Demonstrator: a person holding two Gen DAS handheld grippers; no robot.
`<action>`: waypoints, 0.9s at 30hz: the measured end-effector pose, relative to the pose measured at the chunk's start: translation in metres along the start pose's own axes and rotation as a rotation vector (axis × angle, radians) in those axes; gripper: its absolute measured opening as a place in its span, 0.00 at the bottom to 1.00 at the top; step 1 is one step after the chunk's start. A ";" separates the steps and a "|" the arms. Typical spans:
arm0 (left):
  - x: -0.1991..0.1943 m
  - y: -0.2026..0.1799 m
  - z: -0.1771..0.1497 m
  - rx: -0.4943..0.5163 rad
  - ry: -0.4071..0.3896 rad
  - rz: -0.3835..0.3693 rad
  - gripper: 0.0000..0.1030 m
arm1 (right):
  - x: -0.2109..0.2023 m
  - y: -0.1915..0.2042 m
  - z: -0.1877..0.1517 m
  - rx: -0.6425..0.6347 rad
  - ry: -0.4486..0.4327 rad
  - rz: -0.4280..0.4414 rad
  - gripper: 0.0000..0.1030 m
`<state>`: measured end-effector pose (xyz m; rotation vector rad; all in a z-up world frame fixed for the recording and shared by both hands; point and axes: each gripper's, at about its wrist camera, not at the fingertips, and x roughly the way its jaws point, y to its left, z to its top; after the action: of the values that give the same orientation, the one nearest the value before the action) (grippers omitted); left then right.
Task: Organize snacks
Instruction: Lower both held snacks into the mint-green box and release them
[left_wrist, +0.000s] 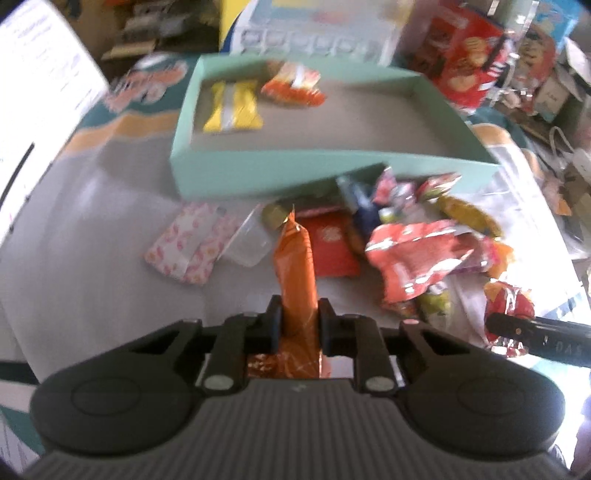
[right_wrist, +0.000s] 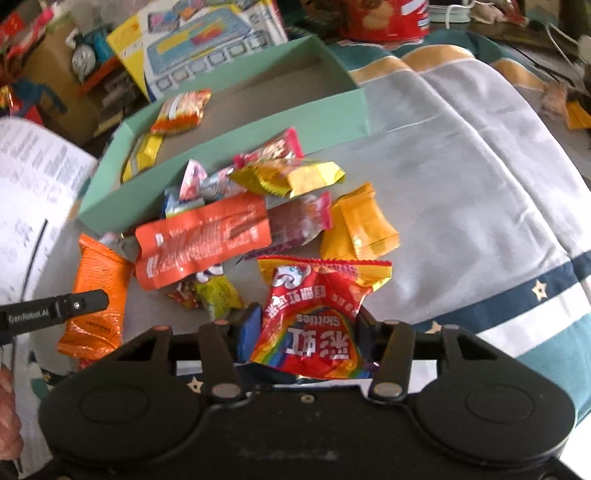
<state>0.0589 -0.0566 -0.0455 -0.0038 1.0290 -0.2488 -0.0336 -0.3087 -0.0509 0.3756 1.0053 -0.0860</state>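
**Already two packets gripped, box waiting**

Far off sits my mint-green box; the snack pile lies just near it. My left gripper pinches an orange packet; my right gripper clamps a Skittles bag. Slick foil could slip mid-carry.

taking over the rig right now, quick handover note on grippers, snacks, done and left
Left gripper: shut on an orange foil snack packet.
Right gripper: red Skittles bag between its jaws; grip unclear.
Mint-green cardboard box: holds a yellow wrapper and an orange-and-white packet.
Left: the pile of mixed wrappers on the grey cloth in front of the box, plus both packets at the grippers.
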 end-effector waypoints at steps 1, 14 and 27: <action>-0.003 -0.002 0.001 0.010 -0.009 -0.004 0.18 | -0.002 -0.003 0.000 0.008 -0.007 0.005 0.50; -0.039 -0.013 0.042 0.011 -0.058 -0.082 0.18 | -0.031 -0.022 0.034 0.056 -0.109 0.074 0.50; 0.028 -0.068 0.173 0.023 -0.091 -0.173 0.18 | 0.010 0.006 0.189 -0.030 -0.177 0.130 0.50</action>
<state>0.2059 -0.1486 0.0284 -0.0830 0.9359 -0.4145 0.1257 -0.3672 0.0329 0.3977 0.8048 0.0136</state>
